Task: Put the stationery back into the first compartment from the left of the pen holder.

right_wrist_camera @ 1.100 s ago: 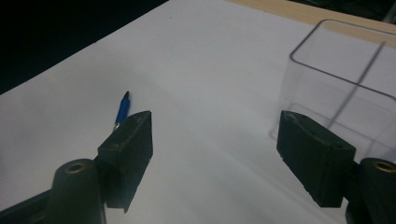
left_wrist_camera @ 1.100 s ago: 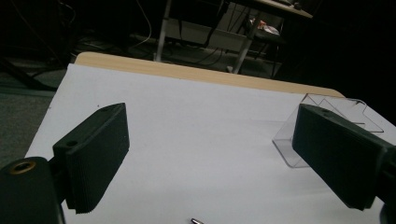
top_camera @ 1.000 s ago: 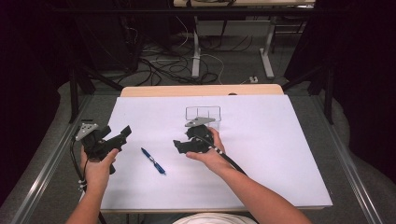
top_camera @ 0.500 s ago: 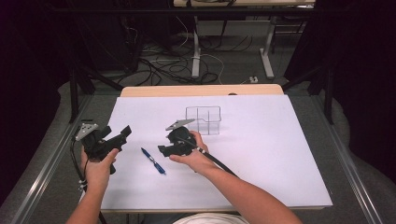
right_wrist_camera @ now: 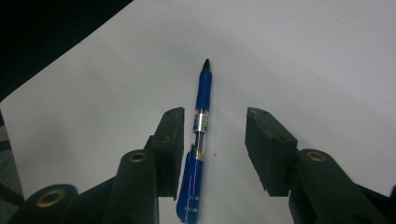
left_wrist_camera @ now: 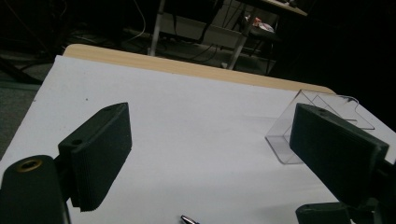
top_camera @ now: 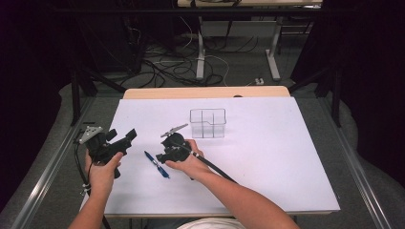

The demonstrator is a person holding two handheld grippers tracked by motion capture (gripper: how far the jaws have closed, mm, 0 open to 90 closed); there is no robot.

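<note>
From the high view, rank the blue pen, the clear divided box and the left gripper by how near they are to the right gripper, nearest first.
1. Blue pen: right at the right gripper, lying between its open jaws, which have just been closing.
2. Left gripper: off to its left, held over the white sheet.
3. Clear divided box: beyond it, up and to the right; close to the left gripper's rank, though a bit farther.
</note>
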